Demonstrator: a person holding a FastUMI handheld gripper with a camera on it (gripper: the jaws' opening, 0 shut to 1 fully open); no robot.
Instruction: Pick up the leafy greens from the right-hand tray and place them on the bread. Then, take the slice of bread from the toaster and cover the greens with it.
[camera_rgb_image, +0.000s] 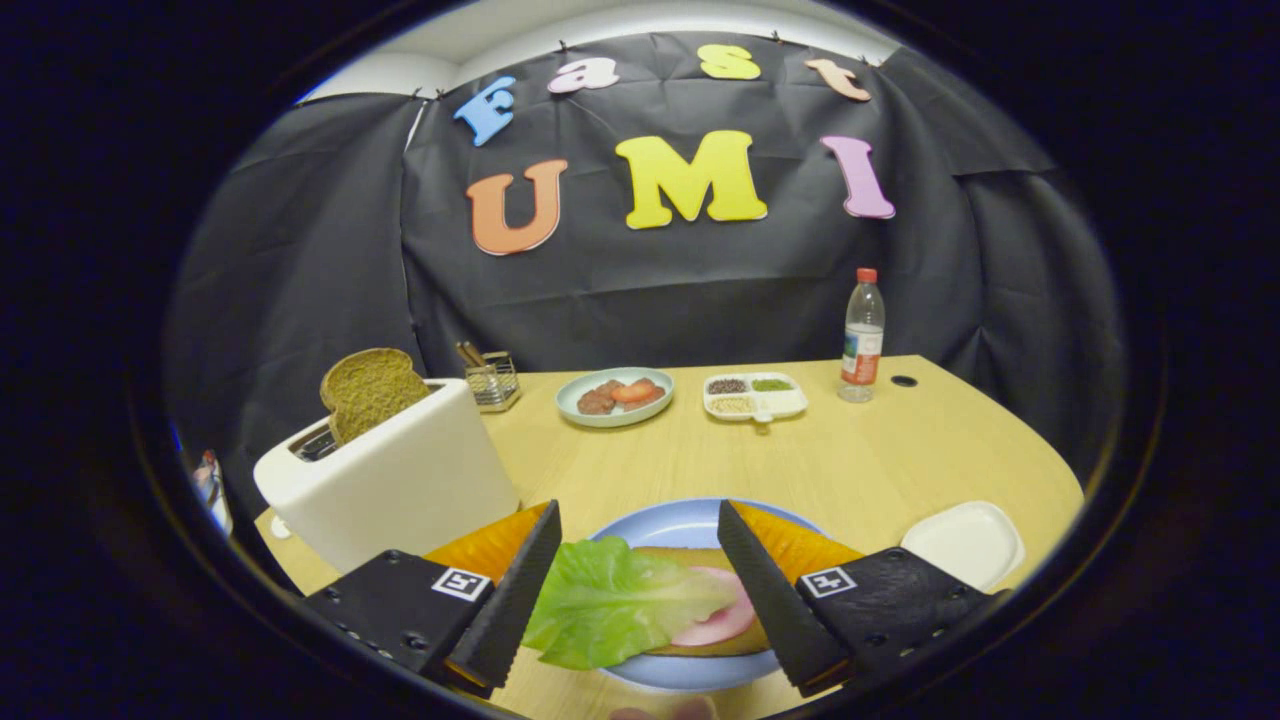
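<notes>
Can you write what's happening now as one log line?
gripper: open above plate | leafy greens: on bread | toaster: bread slice inside | next: probably grab slice

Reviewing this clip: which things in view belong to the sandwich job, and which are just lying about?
Job: greens lying on bread, blue plate, toaster holding a slice, white tray, open fingers.

Lying about: bottle, food plate, divided dish, wire holder.

No words or numbers can be read. The bottle (863, 336) label on the far right is too small. Each finger (462, 583) carries a square coded marker.
</notes>
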